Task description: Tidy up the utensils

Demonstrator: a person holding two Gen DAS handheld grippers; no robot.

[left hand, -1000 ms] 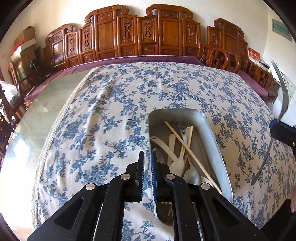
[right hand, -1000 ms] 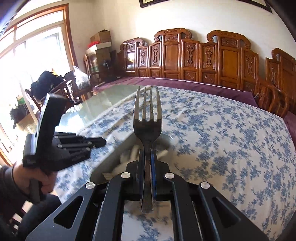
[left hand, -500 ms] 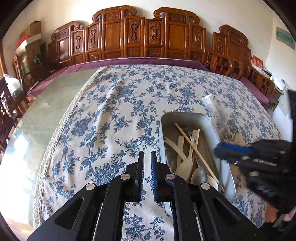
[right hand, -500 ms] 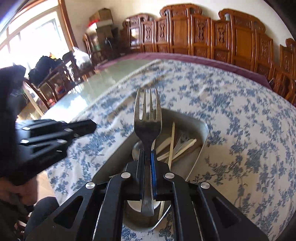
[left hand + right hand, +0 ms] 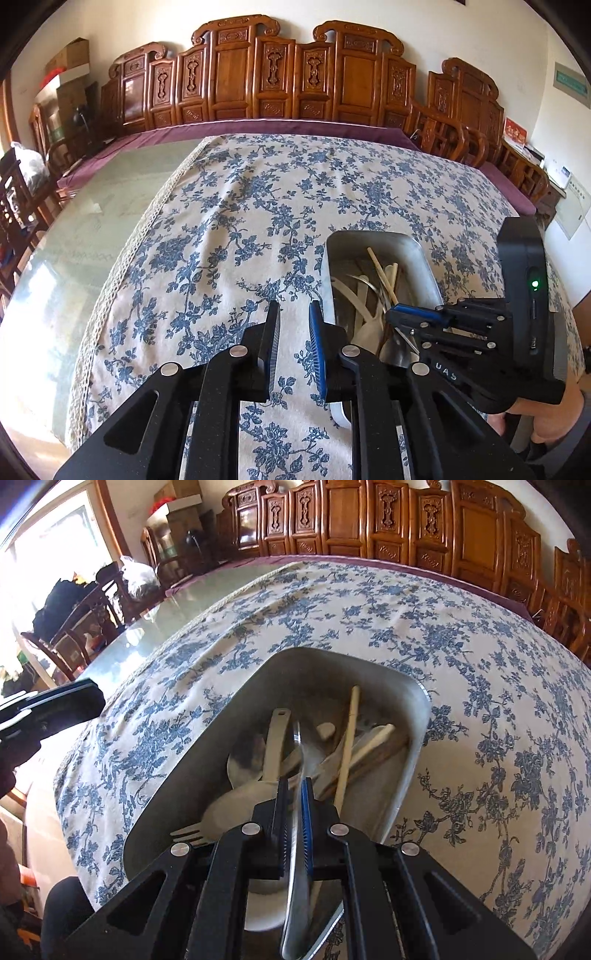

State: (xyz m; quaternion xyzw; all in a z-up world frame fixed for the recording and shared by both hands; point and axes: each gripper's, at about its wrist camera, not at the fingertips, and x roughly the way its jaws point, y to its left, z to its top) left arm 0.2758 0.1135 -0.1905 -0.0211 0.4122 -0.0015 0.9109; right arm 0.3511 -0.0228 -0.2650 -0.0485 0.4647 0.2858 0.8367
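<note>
Now the right gripper (image 5: 293, 794) has its jaws pinched close on the handle of a metal fork (image 5: 295, 853), which runs up between the pads as a blurred silver streak; its tines are smeared and cannot be made out. Directly below and ahead of those jaws lies the metal tray (image 5: 207, 775), already holding a pile of pale spoons, a plastic fork (image 5: 188, 835) to the jaws' left and a wooden chopstick (image 5: 347, 746) just to their right. The sensible way to finish this step, I judge, is to lower the fork until it lies nearly flat along the tray's length, handle parallel to the chopstick, and only then part the jaws, so it settles on the pile rather than bouncing off a spoon bowl or tipping over the rim. Keep the pads clear of the chopstick on the way out.

The left gripper (image 5: 294, 334) waits with jaws parted a little and nothing between them, over the flowered cloth on the counter (image 5: 229, 229), with the tray (image 5: 430, 273) just to its right. It can stay put.
</note>
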